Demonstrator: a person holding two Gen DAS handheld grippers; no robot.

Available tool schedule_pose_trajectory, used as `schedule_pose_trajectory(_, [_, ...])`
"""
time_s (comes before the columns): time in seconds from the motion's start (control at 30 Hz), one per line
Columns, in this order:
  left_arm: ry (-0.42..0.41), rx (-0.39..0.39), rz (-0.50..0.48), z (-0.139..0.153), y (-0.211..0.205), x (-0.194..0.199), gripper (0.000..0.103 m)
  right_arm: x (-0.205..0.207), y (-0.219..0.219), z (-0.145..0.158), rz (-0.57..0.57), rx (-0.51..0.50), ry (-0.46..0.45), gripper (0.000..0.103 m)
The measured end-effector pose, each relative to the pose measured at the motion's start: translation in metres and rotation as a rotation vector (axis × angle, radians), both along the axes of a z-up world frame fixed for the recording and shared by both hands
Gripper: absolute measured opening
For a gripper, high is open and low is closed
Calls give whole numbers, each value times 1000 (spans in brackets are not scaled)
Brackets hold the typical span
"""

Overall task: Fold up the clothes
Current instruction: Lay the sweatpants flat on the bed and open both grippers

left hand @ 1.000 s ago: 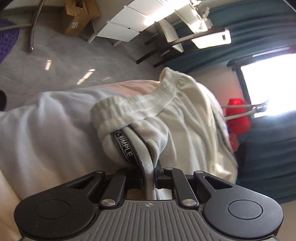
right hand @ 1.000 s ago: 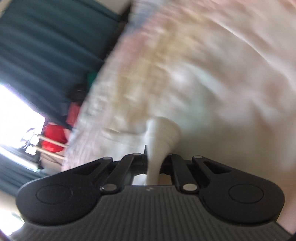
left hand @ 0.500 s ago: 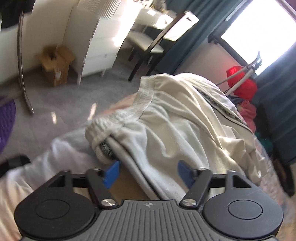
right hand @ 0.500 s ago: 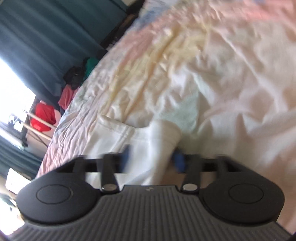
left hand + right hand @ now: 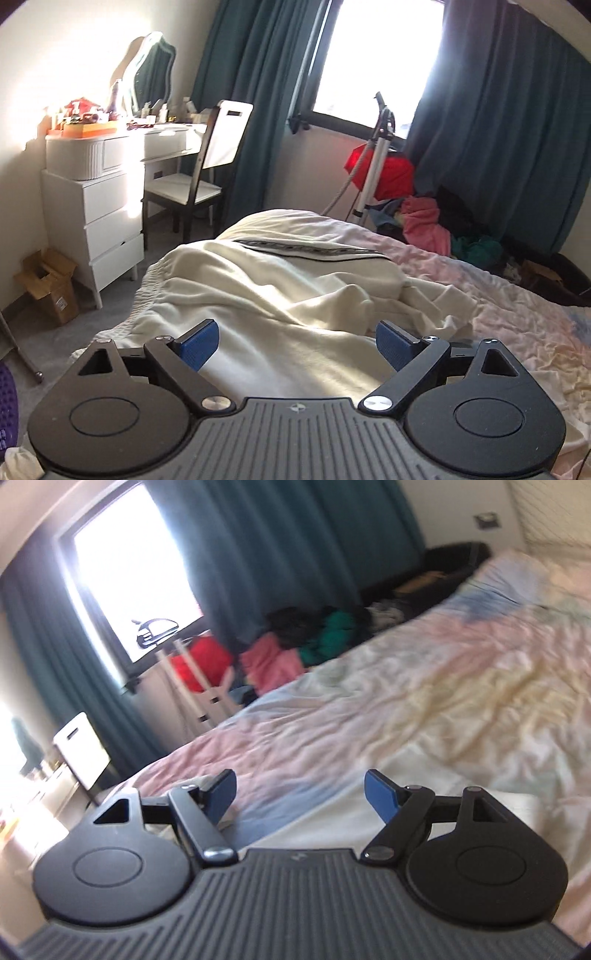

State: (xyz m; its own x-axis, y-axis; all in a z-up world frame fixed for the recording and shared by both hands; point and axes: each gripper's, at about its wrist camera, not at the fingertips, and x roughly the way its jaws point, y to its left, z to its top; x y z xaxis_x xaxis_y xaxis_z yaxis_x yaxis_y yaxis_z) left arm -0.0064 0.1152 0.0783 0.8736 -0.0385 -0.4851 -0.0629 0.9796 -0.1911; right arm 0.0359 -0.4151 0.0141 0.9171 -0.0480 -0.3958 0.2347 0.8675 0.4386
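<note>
A cream pair of trousers [image 5: 280, 295] with a black side stripe lies folded and rumpled on the near left part of the bed [image 5: 517, 325]. My left gripper [image 5: 297, 343] is open and empty just above its near edge. My right gripper [image 5: 299, 794] is open and empty above the bed sheet [image 5: 424, 701]; a white strip of the garment [image 5: 332, 823] shows just under its jaws.
A white dresser [image 5: 96, 206] and a chair [image 5: 207, 162] stand left of the bed. A cardboard box [image 5: 48, 284] sits on the floor. A pile of clothes [image 5: 424, 221] and a drying rack [image 5: 373, 177] stand under the window, with teal curtains behind.
Both grippers were shut on the cream garment a second ago. Both have opened, let it go and lifted back, so the garment now lies on the bed.
</note>
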Motion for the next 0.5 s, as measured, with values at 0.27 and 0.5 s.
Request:
schedule_pose_trajectory(0.27, [-59,61,-77,-12,-65,22,94,13,87,7,158,-73,-34,79])
schedule_pose_trajectory(0.5, [-51,97,-50,-58,-68,35,94,11,113,-27,200,-109,-36,79])
